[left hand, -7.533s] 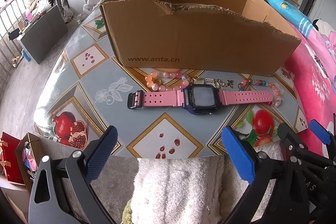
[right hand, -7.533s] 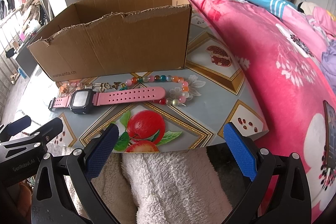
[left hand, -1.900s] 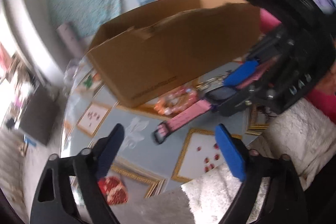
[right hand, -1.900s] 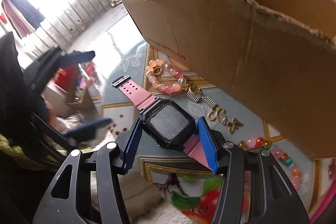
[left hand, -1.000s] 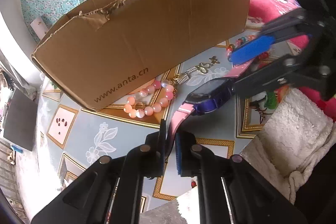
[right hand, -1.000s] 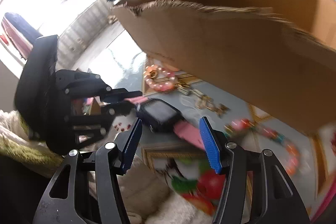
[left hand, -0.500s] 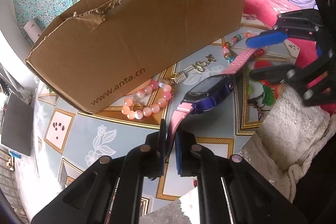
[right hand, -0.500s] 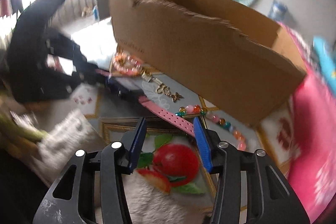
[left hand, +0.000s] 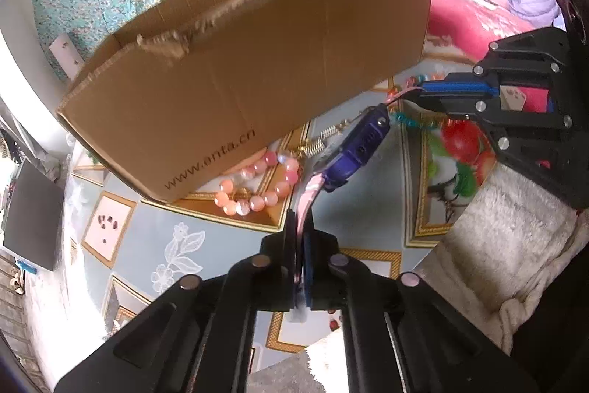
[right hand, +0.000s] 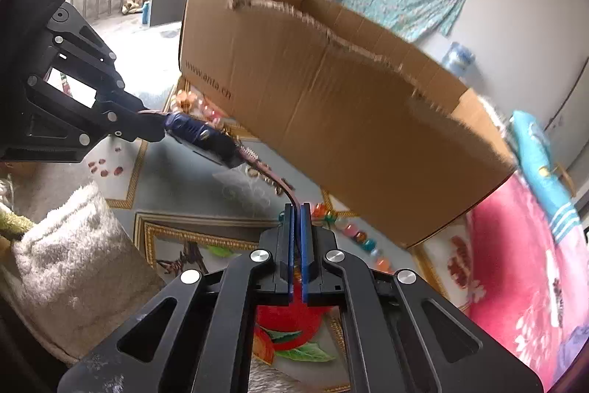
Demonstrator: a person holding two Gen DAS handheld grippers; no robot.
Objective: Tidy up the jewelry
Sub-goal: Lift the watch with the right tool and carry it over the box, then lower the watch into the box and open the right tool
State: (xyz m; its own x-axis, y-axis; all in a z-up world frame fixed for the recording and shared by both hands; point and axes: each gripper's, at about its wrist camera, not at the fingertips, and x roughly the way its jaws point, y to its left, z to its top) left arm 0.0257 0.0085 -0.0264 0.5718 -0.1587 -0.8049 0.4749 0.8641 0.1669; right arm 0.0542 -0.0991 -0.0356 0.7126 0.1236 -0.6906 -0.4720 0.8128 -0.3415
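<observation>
A pink-strapped watch with a dark blue case hangs above the table between both grippers. My left gripper is shut on one strap end. My right gripper is shut on the other strap end; it also shows in the left wrist view. The watch case shows side-on in the right wrist view, next to the left gripper. A pink bead bracelet and a gold chain lie by the open cardboard box. A multicoloured bead bracelet lies near the box's right end.
The box stands on a fruit-patterned table. A white fluffy cloth lies at the table's near edge. A pink bedspread is at the right. A dark cabinet stands beyond the table's left side.
My right gripper has closed on the free strap end. The watch has come up off the table and now hangs on edge between both grippers.
</observation>
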